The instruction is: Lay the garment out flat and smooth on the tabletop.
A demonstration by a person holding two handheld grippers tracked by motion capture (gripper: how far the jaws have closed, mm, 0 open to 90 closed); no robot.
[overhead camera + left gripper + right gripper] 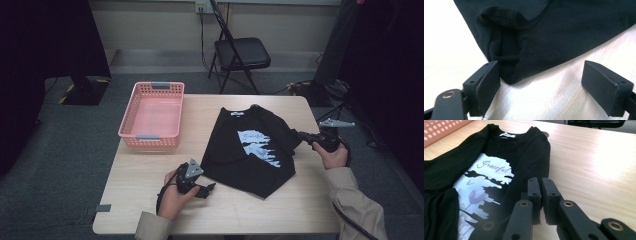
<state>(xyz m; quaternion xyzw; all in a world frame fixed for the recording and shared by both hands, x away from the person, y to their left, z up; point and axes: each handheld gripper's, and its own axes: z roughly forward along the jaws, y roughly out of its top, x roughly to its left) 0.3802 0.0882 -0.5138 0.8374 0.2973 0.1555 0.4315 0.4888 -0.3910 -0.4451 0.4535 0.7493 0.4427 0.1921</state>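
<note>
Black printed shirt (252, 150) lying partly folded on the table (150, 175), left gripper (541, 82) wide open at its near corner, holding nothing, right gripper (541, 192) closed at its right edge, nothing visibly held, pink basket (152, 115) beyond

The left gripper (209, 189) lies low at the near left, held in the left hand (172, 196), with its jaws pointing right and standing wide apart (nothing is pressed between the pads in the left gripper view). The right gripper (301, 134) is held in the right hand (331, 156) at the far right, pointing left, with its jaws closed together, pad against pad. Both forearms come in from the near edge in beige sleeves.
</note>
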